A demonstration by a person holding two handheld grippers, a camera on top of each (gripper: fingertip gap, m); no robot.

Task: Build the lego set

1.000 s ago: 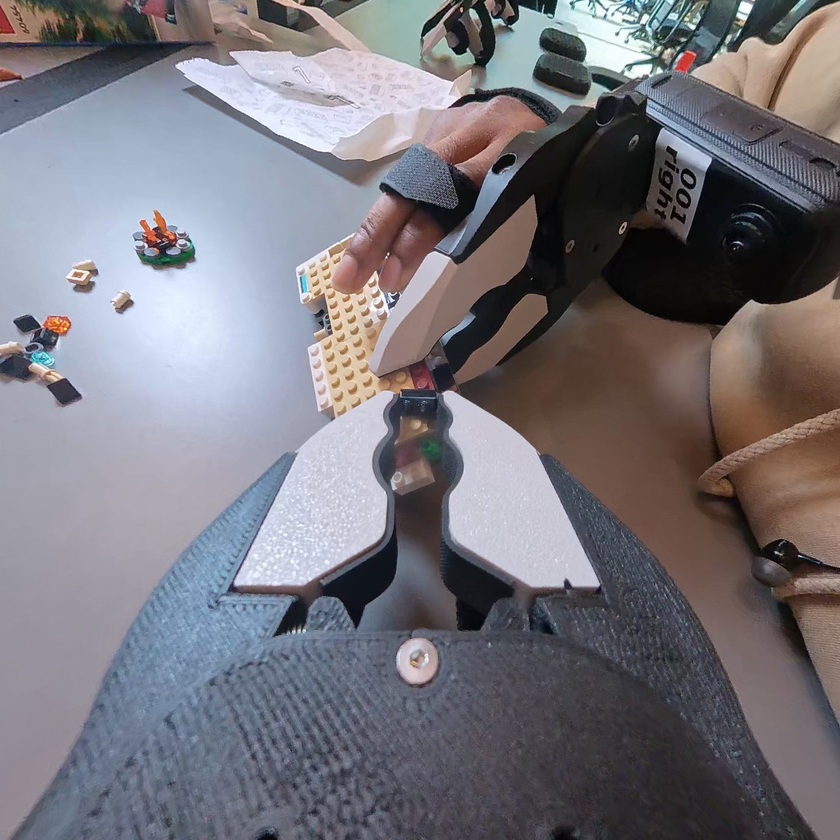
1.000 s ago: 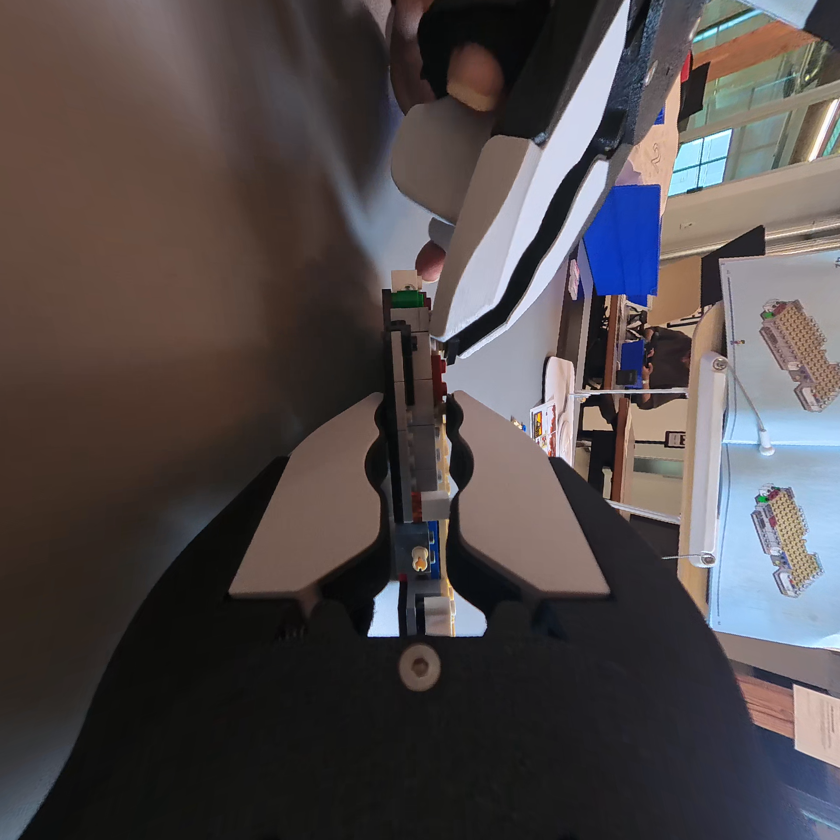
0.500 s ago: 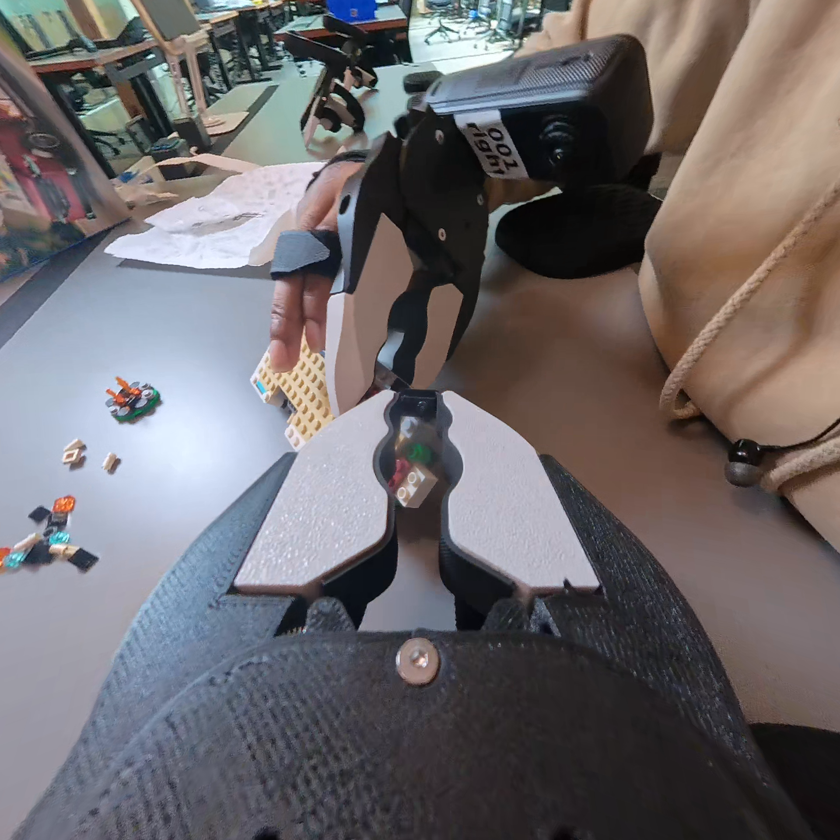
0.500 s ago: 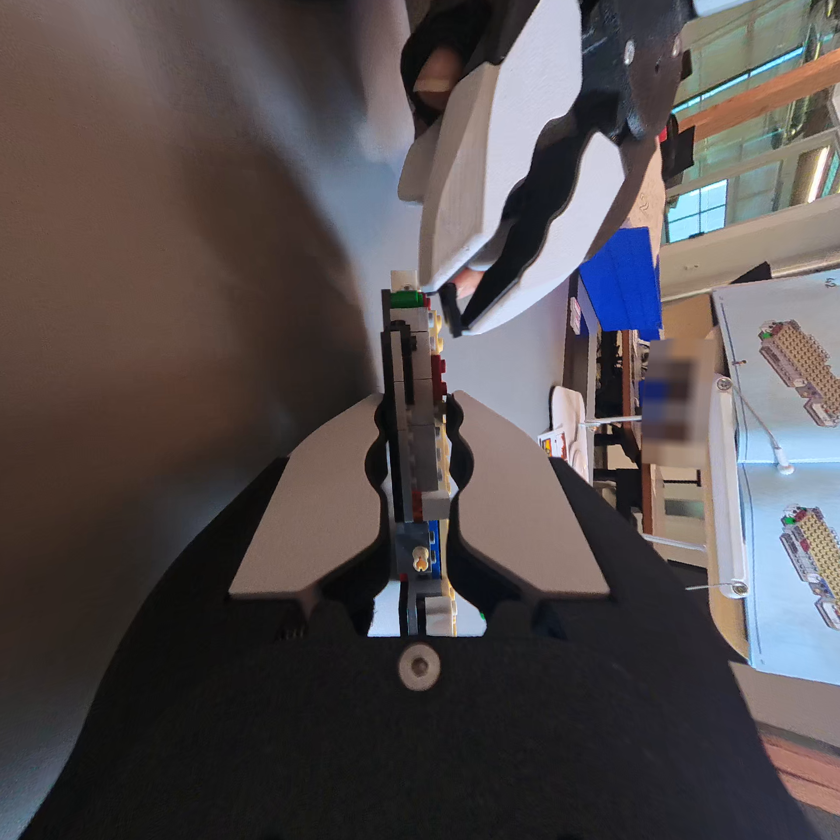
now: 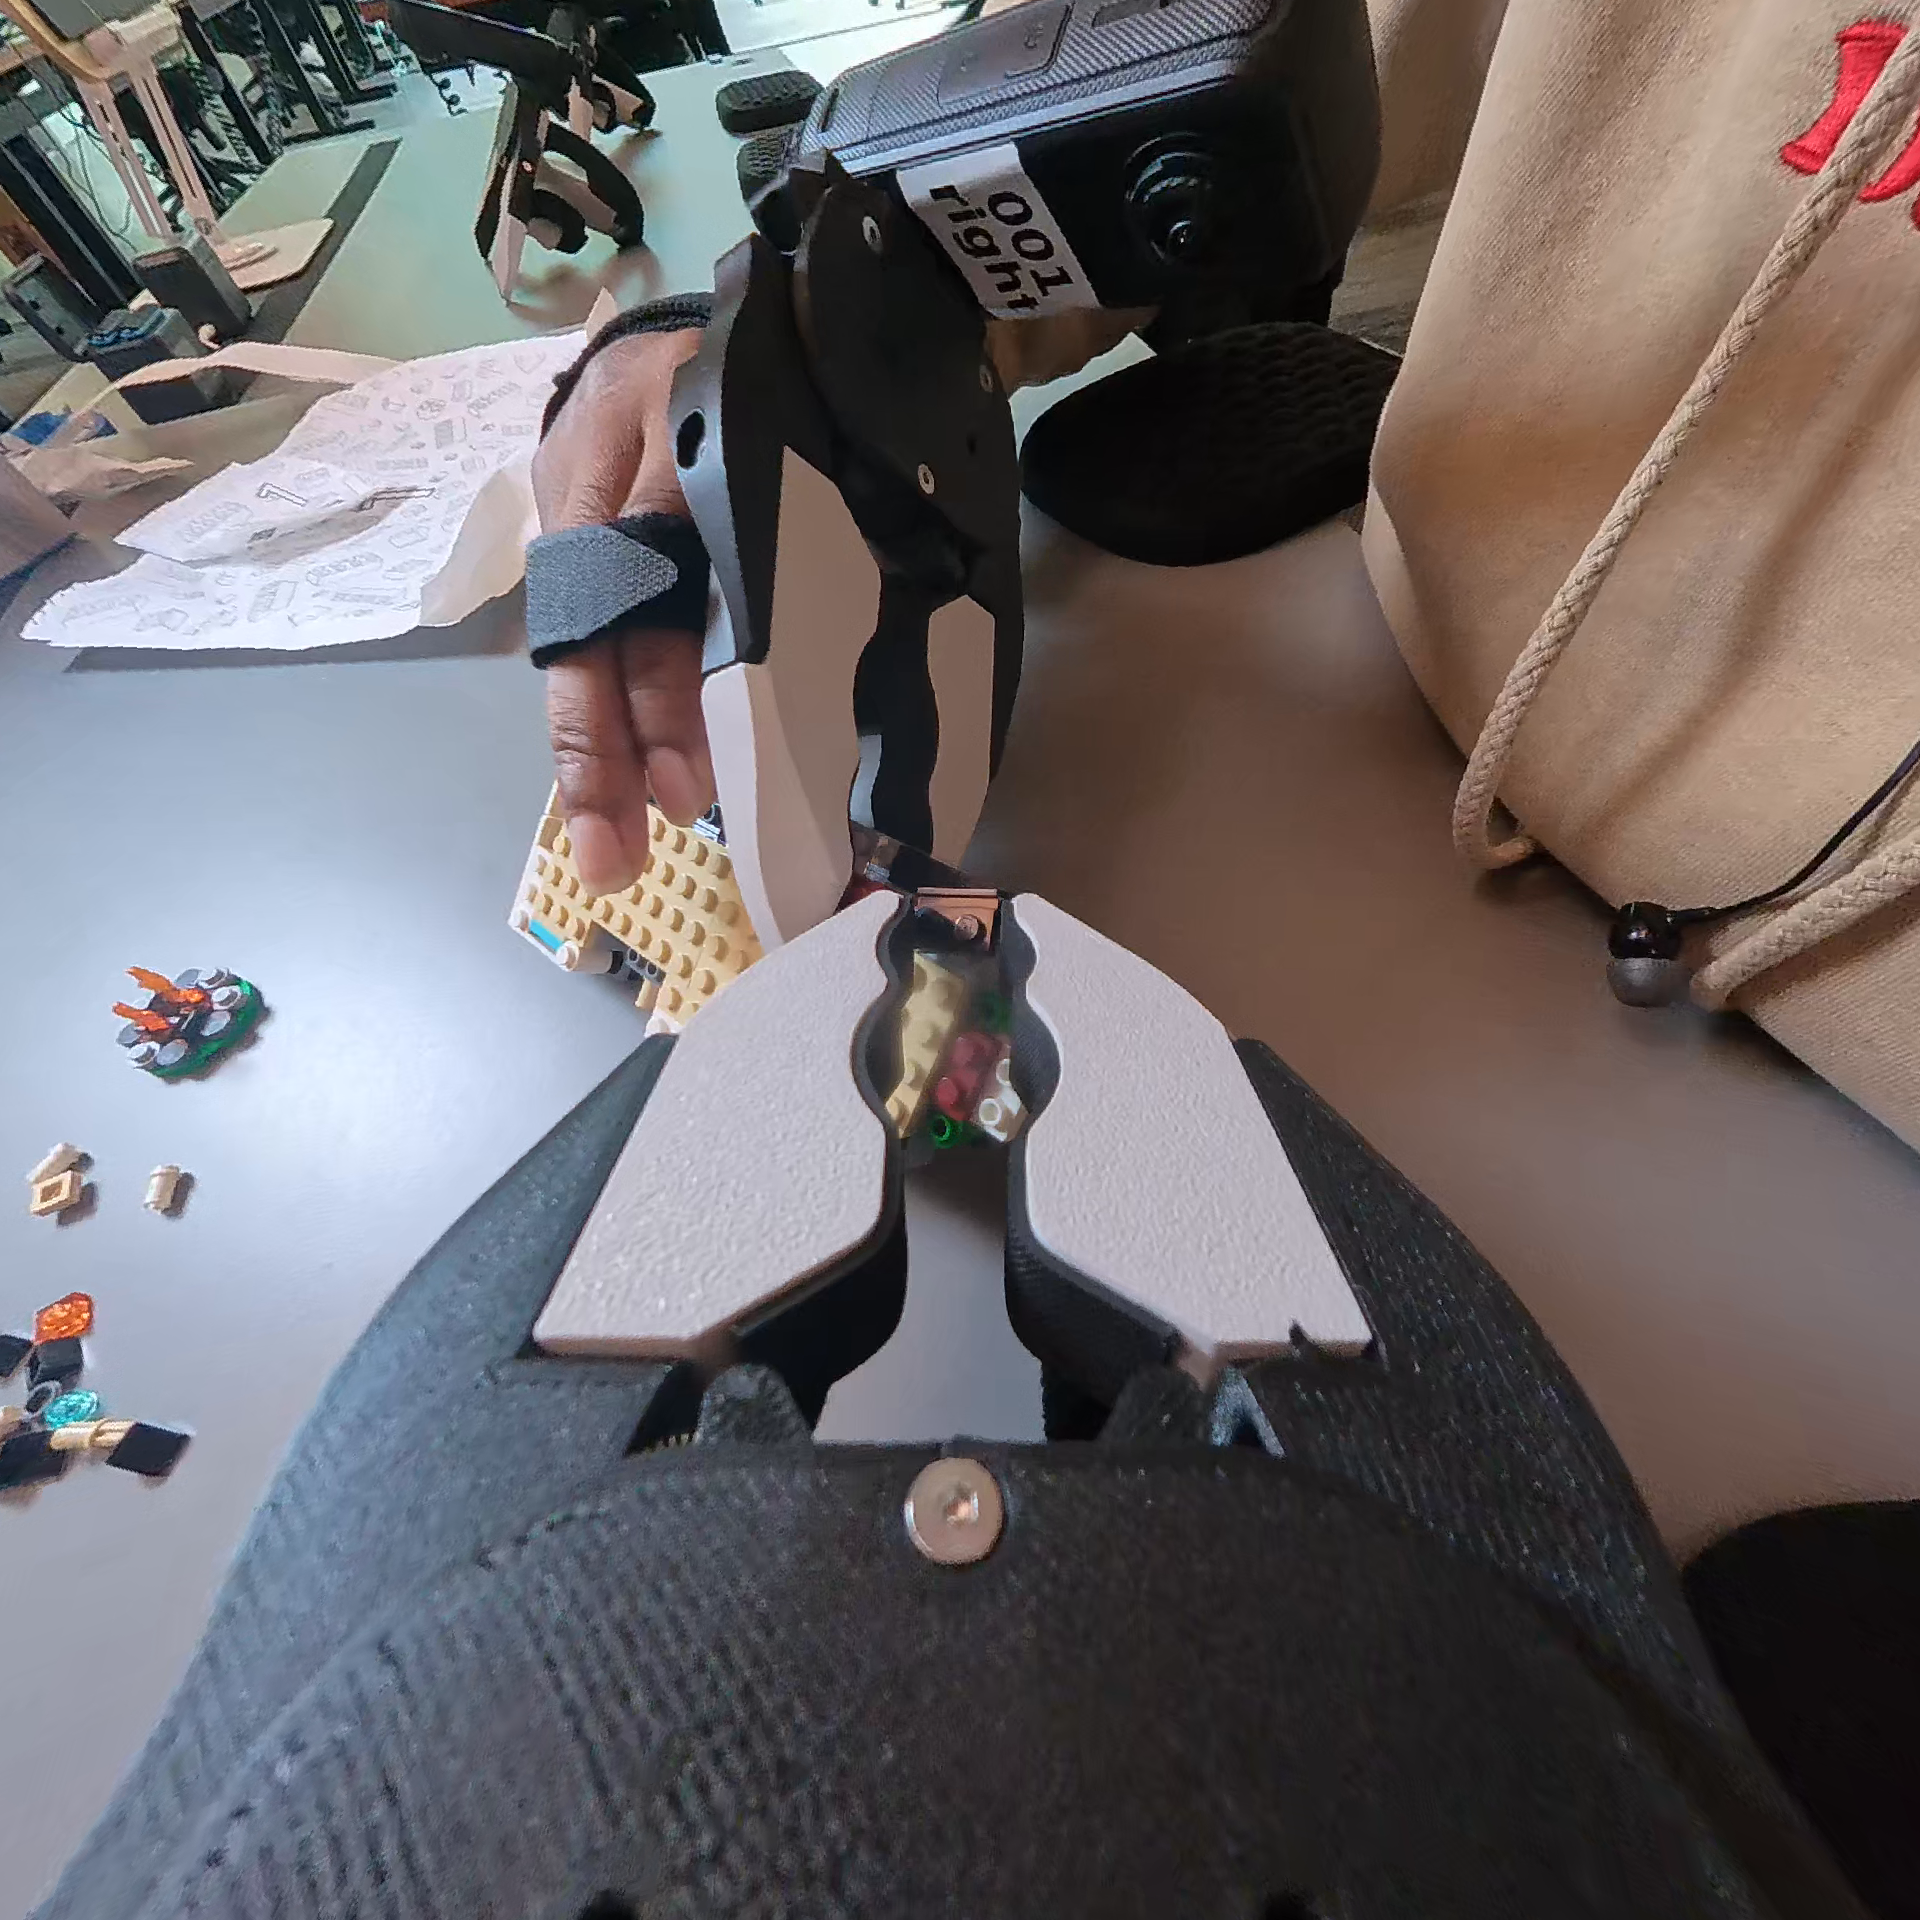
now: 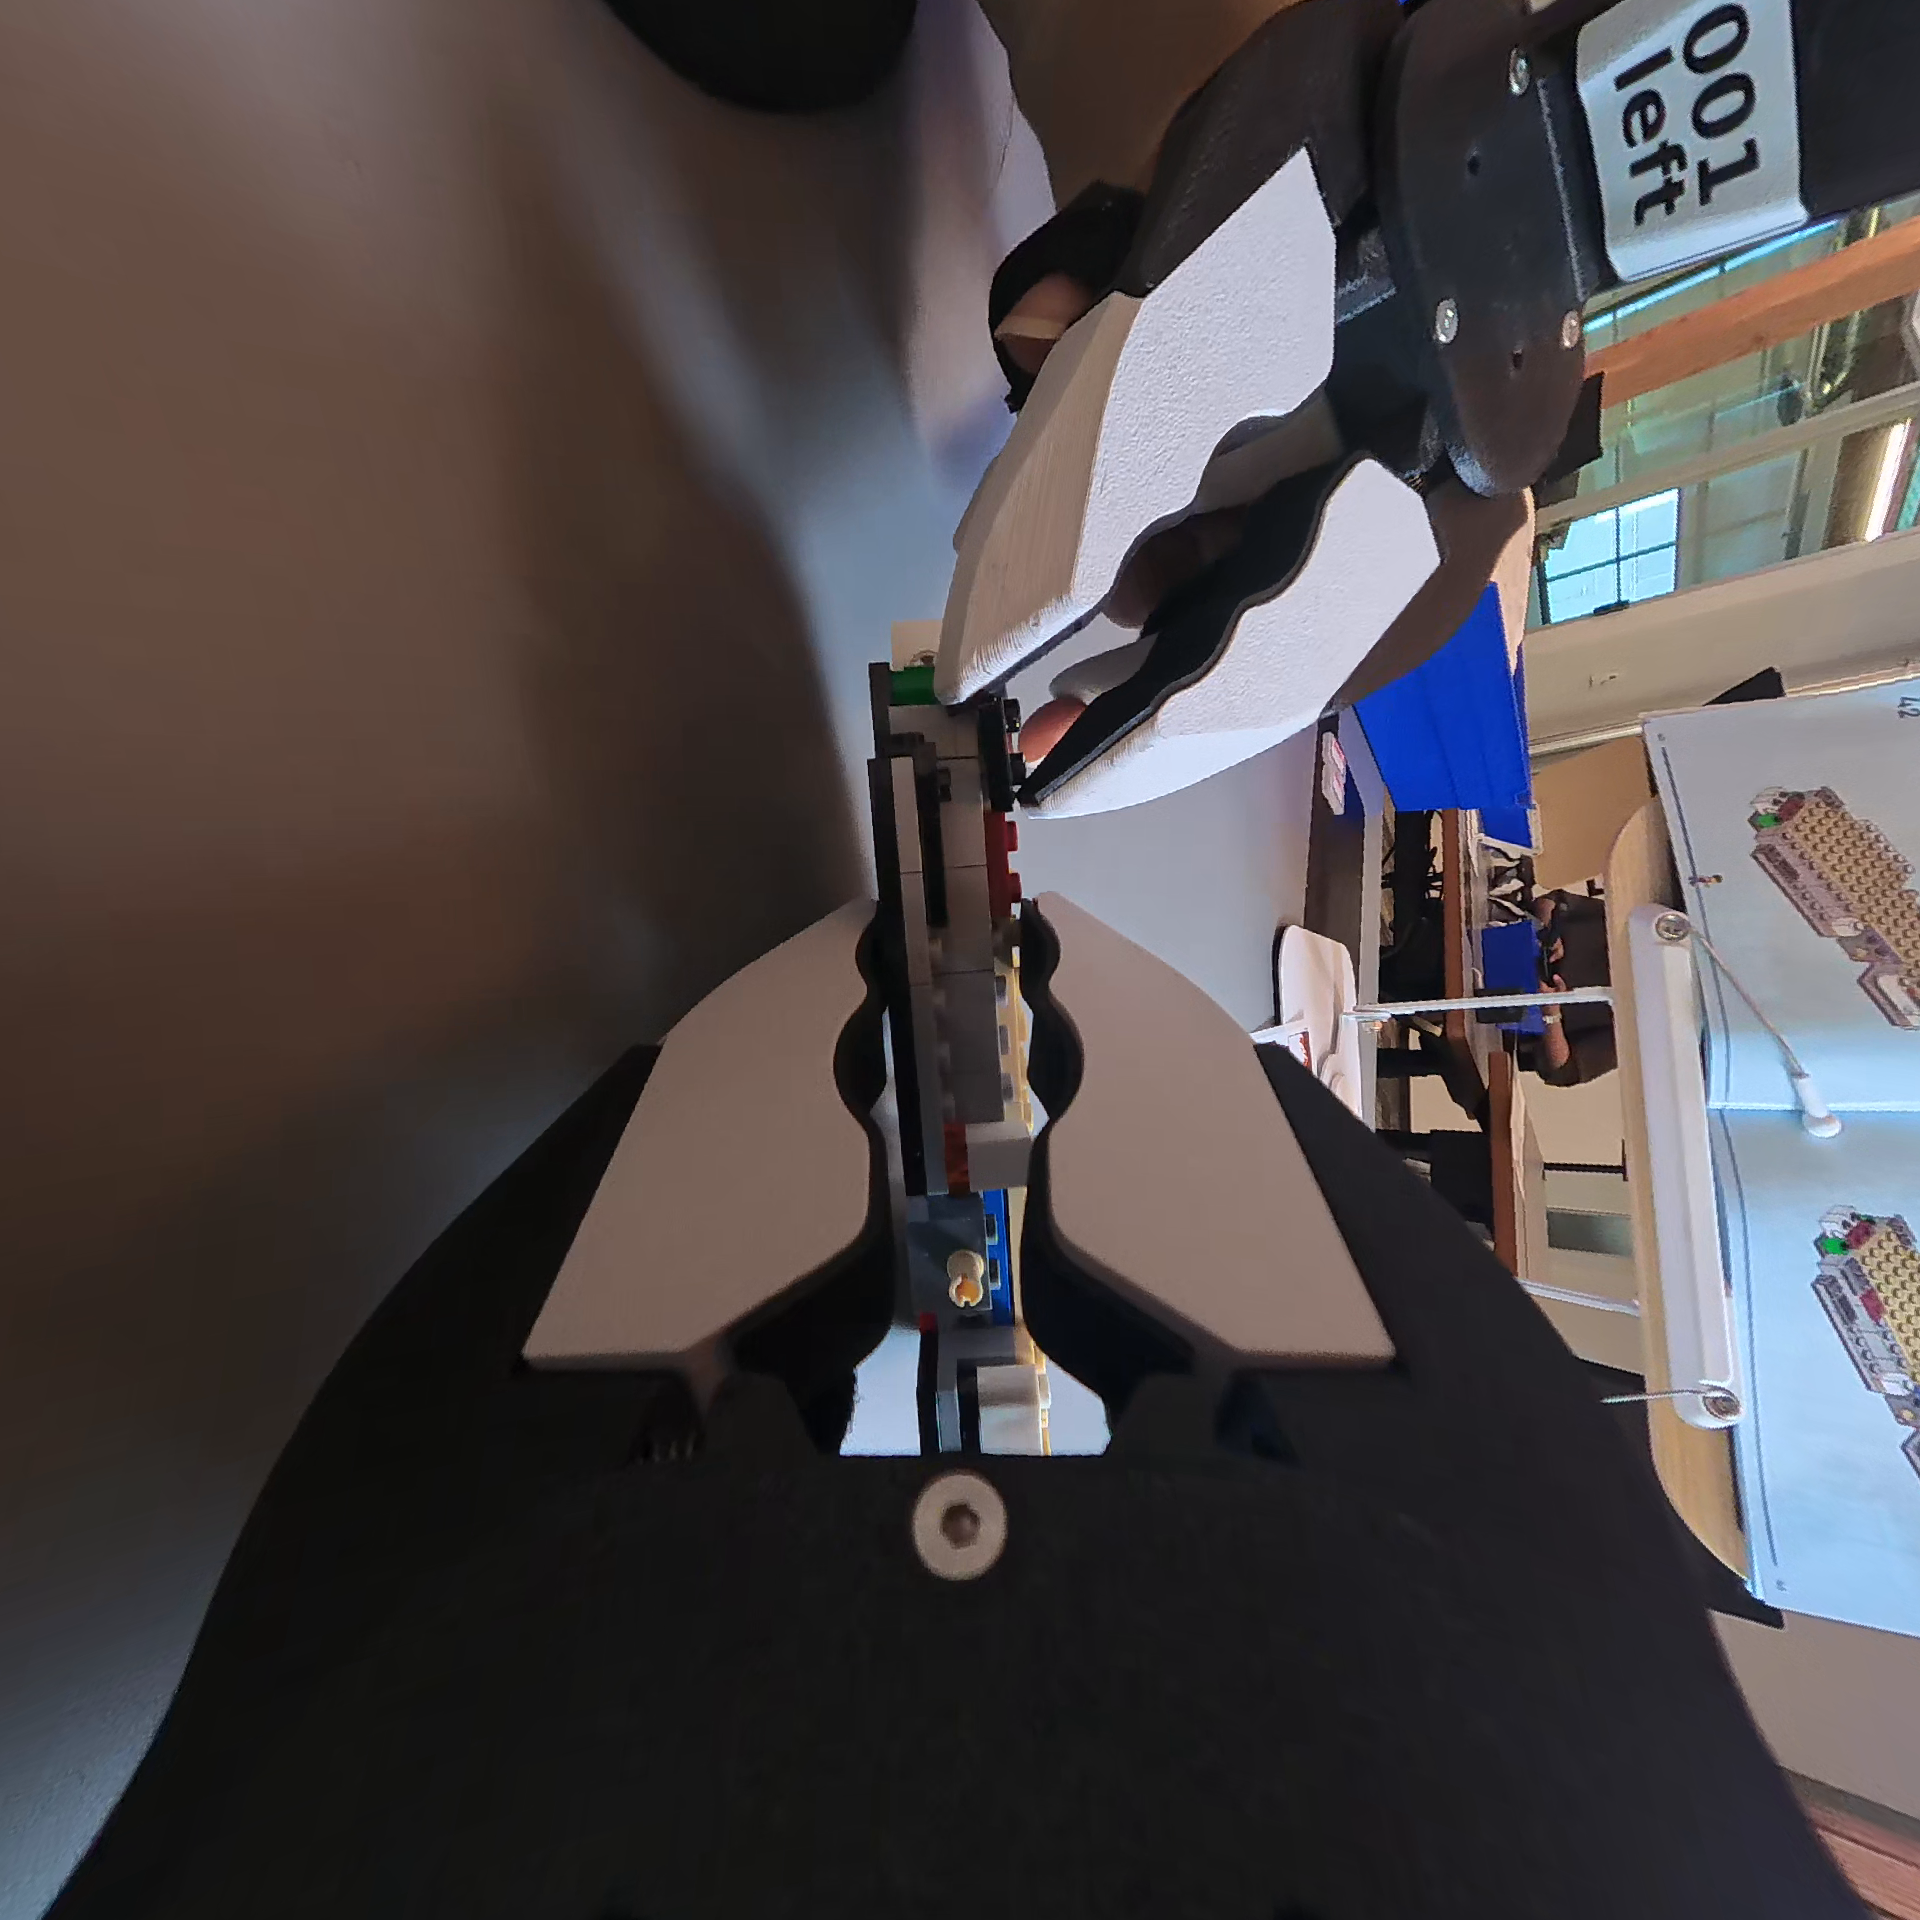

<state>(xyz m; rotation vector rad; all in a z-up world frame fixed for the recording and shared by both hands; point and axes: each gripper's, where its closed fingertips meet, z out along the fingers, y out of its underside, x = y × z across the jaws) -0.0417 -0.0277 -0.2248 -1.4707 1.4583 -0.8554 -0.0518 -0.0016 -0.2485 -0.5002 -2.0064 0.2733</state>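
A small black brick piece is pinched at the very tips of the left gripper, both pads pressing on its ends; in the right wrist view it sits against the edge of the brick model, just above a red brick and below a green stud. The right gripper is clamped on that model, its jaws pressing the black-and-grey stack from both sides (the model runs deep between the fingers, back toward the gripper body). In the left wrist view the model's tan studded plate shows beside the right gripper's white fingers, with the person's hand strapped over it. On the grey table to the left lie a small round green build with orange pieces, loose small bricks and a printed paper bag. An open instruction booklet stands on a holder at the right.
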